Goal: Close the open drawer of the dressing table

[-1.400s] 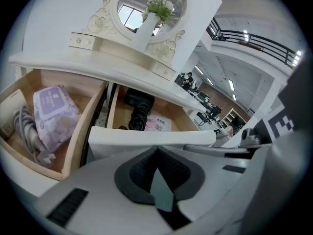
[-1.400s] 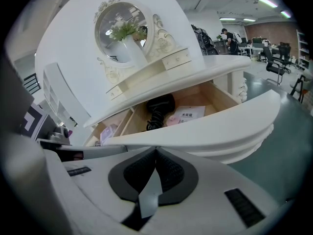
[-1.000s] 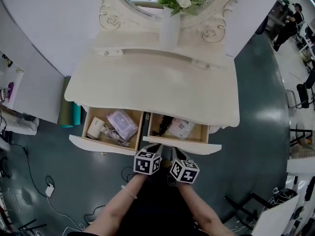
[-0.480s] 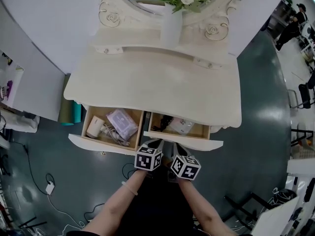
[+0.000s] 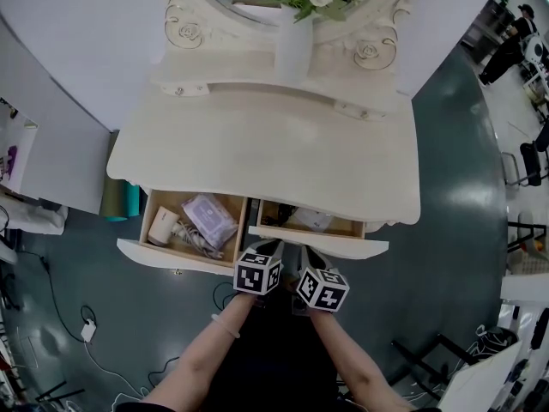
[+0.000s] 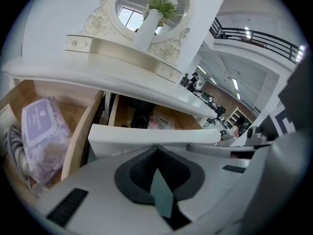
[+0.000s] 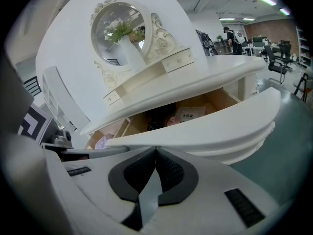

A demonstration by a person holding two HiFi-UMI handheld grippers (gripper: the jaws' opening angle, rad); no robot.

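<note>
The cream dressing table has two drawers pulled out at its front. The right drawer stands only a little way out, showing a dark item and a packet. My left gripper and right gripper are both shut, tips side by side against that drawer's front panel. In the left gripper view the jaws meet at the left gripper's tip; in the right gripper view the right gripper shows the same. The left drawer stands further out, holding a purple pack and a hair dryer.
A white vase of flowers stands on the raised shelf before the oval mirror. A teal roll leans at the table's left side. Cables and a plug lie on the dark floor. Chairs and people stand far right.
The right drawer has slid inward, so less of its inside shows. Both grippers have moved forward with its front panel. The left drawer has not moved.
</note>
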